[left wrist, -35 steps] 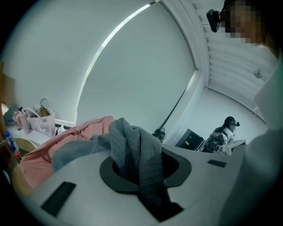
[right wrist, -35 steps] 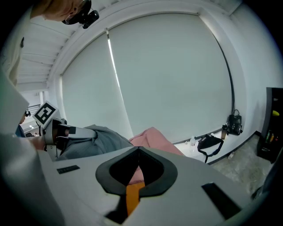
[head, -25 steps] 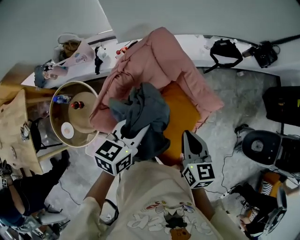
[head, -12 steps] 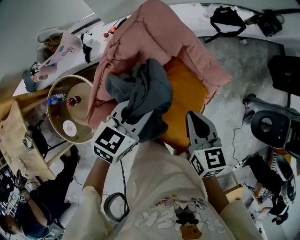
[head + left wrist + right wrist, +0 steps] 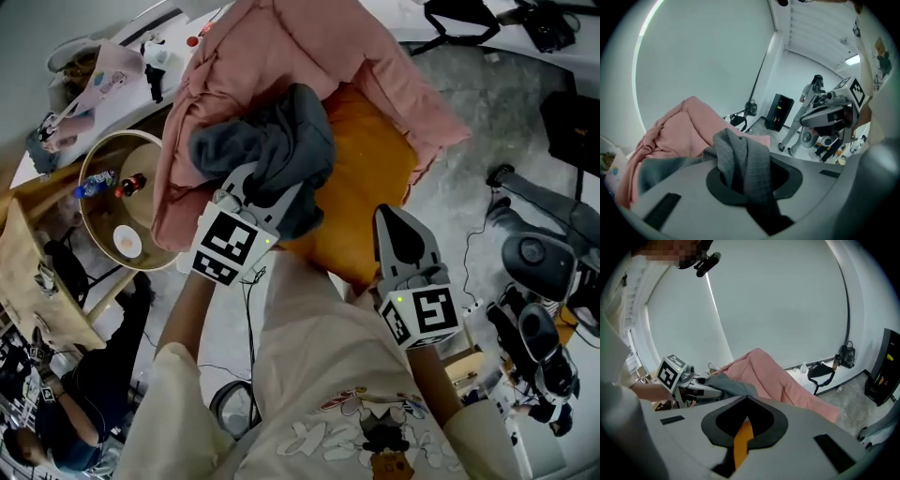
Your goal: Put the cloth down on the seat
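My left gripper (image 5: 274, 199) is shut on a bunched grey cloth (image 5: 272, 141), which hangs just above the left part of the orange seat cushion (image 5: 375, 178). In the left gripper view the grey cloth (image 5: 740, 157) fills the gap between the jaws of the left gripper (image 5: 750, 180). A pink quilt (image 5: 281, 56) drapes over the chair's back and sides. My right gripper (image 5: 398, 220) hovers over the seat's near edge, apart from the cloth. In the right gripper view the right gripper (image 5: 743, 420) looks shut and empty, with only a thin strip of orange seat (image 5: 740, 444) between the jaws.
A round wooden table (image 5: 98, 192) with a bottle and small items stands left of the chair. A seated person (image 5: 56, 422) is at the lower left. Black bags (image 5: 464, 14) lie on the white ledge behind. Machine bases and cables (image 5: 534, 272) crowd the floor at the right.
Both grippers have sunk toward the seat. The left one rolled and carried the grey cloth lower over the orange cushion. The right gripper dropped less.
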The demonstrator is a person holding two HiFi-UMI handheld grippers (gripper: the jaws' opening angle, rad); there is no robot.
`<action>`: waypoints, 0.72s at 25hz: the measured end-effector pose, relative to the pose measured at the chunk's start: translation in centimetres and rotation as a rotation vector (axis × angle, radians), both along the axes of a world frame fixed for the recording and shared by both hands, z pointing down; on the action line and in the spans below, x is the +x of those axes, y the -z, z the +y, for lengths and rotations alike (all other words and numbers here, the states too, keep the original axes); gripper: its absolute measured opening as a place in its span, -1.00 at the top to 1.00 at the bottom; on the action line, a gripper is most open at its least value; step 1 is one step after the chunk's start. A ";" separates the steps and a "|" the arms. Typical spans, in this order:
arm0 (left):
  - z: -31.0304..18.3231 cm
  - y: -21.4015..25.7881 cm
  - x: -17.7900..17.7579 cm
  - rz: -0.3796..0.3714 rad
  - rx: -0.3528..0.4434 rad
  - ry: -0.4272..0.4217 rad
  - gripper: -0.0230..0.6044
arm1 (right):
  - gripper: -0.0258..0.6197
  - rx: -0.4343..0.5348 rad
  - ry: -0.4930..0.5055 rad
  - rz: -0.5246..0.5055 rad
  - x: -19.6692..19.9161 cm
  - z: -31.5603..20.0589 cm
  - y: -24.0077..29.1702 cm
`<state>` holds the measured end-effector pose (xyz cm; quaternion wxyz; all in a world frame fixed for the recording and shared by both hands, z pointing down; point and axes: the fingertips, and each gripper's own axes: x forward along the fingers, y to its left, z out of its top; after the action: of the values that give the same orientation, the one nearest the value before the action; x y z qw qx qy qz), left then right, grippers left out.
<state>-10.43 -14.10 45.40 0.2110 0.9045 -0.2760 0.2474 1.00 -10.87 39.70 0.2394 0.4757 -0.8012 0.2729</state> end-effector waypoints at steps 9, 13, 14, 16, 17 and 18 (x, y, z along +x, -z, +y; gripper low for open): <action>-1.3 -6.0 -1.1 -0.092 -0.005 0.035 0.66 | 0.86 -0.066 0.021 0.011 0.5 1.6 -2.9; -2.4 -7.7 -1.5 -0.107 -0.012 0.042 0.66 | 0.86 -0.079 0.015 0.001 0.6 1.4 -4.0; -2.5 -8.3 -1.4 -0.113 -0.015 0.042 0.66 | 0.86 -0.082 0.010 -0.002 0.7 1.4 -4.3; -2.6 -9.4 -1.3 -0.141 -0.006 0.032 0.66 | 0.86 -0.087 0.002 -0.006 0.8 1.5 -4.7; -2.6 -10.0 -1.2 -0.164 0.003 0.024 0.66 | 0.86 -0.090 0.001 -0.006 0.8 1.6 -4.8; -2.5 -10.7 -1.1 -0.189 0.011 0.017 0.66 | 0.86 -0.092 -0.001 -0.007 0.7 1.6 -5.0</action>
<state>-11.58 -16.63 56.09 0.1813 0.8758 -0.3037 0.3284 1.74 -9.23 44.65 0.2582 0.4637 -0.7883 0.3113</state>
